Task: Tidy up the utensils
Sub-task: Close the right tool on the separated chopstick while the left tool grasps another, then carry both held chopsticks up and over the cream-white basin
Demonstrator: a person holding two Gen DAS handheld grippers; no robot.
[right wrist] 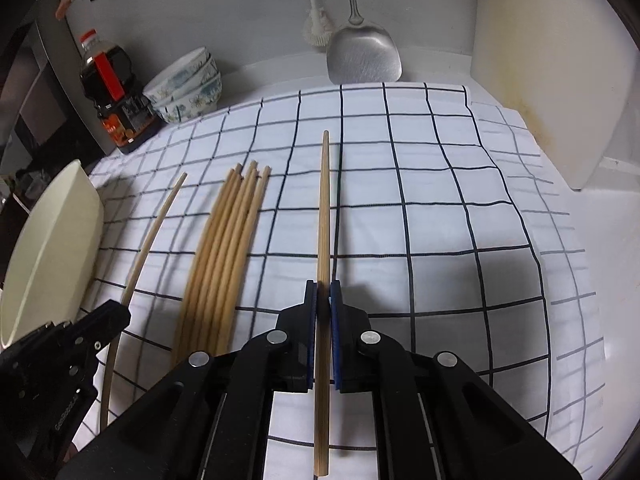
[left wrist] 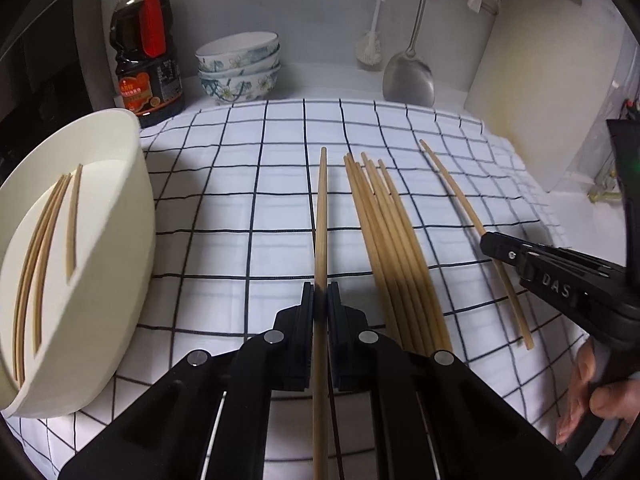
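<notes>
1. Your left claw [left wrist: 320,300] is clenched on a single chopstick [left wrist: 321,216], which runs forward along the fingers over the checked cloth [left wrist: 240,208] on the desk.
2. Your right claw [right wrist: 323,300] is likewise clamped on one chopstick [right wrist: 323,208], pointing toward the back wall.
3. The remaining bundle of chopsticks [left wrist: 384,240] lies on the cloth between the two claws; a few more already rest inside the white tub [left wrist: 100,248] at the left, which is tilted toward the left camera.
4. Risk: each stick is pinched near one end, so it could pivot or slip in the jaws during a swing toward the tub; judged, not seen.
5. Risk: the claws work close together, and the long free ends could strike each other, the bundle, or the tub rim, scattering sticks.
6. Hard to tell: the tub's base and support are cut off, so its stability is uncertain. The rear ends of both held sticks pass out of sight under the claw bodies.
</notes>
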